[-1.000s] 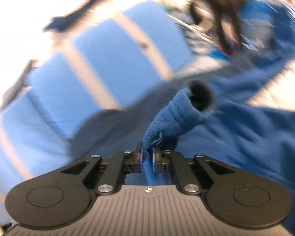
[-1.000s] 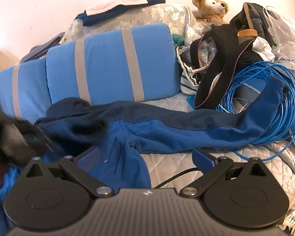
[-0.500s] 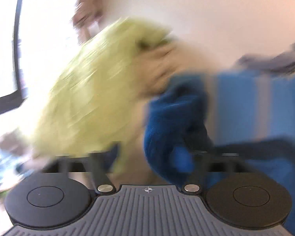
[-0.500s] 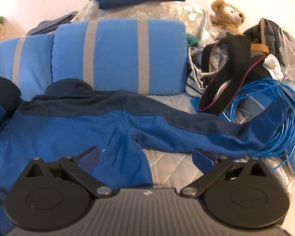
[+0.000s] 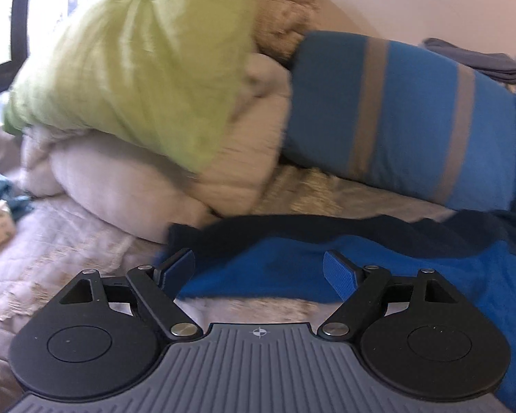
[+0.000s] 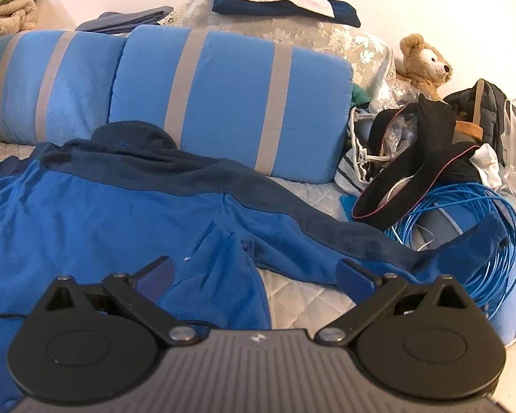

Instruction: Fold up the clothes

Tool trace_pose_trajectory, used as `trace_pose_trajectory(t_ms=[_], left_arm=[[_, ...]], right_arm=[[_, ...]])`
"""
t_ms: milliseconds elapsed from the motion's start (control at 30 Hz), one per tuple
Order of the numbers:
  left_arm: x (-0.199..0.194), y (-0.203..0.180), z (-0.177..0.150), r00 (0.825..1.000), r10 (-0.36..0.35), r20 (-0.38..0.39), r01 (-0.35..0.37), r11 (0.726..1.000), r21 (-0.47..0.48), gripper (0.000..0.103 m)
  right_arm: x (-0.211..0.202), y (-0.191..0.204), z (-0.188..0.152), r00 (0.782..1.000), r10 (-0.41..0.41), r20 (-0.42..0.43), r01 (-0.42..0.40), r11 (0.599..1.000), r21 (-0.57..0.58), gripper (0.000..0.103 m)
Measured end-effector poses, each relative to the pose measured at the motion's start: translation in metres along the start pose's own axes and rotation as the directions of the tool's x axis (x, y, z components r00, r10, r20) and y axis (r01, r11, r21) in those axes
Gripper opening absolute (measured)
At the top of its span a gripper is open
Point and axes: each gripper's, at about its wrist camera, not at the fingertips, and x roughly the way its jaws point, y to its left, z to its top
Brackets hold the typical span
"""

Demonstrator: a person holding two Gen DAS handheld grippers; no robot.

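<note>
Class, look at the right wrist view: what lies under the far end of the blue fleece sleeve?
The sleeve ends draped over a coil of blue cable. Whatever sits inside the coil beneath it is mostly covered.

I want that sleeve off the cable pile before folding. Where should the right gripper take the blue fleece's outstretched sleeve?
Probably at the cuff end of the blue fleece, where the sleeve drapes raised over the blue cable coil. Come from above and the near side with the open right gripper, pinching across the narrow sleeve, clear of the cable loops.

Left tongs [image 5: 259,268] let go of the fleece sleeve [image 5: 292,258], jaws opening
</note>
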Motion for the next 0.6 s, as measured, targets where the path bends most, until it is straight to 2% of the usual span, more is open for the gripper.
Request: trace_pose_trajectory(t_ms=[133,267,400,600], left_arm=[[-0.025,-0.024,0.001,0.993,-0.117,0.030,0.116,0.993,0.020,0.083],[-0.056,-0.045,0.012,0.973,-0.218,0.073,0.215,0.976,0.046,0.084],[-0.083,-0.066,0.033,0.950,-0.296,0.101,0.288,0.953,0.090,0.086],[-0.118,-0.094,0.074,0.914,-0.373,0.159,0.359,0.927,0.109,0.093]], right_arm=[[0.001,-0.011,0.001,0.998,0.069,-0.011,-0.068,0.996,0.049,0.103],[-0.001,-0.026,0.000,0.994,0.109,0.006,-0.109,0.987,0.122,0.103],[0.002,-0.032,0.001,0.993,0.120,-0.004,-0.117,0.978,0.172,0.103],[0.000,-0.044,0.011,0.992,0.126,0.006,-0.124,0.968,0.217,0.103]])
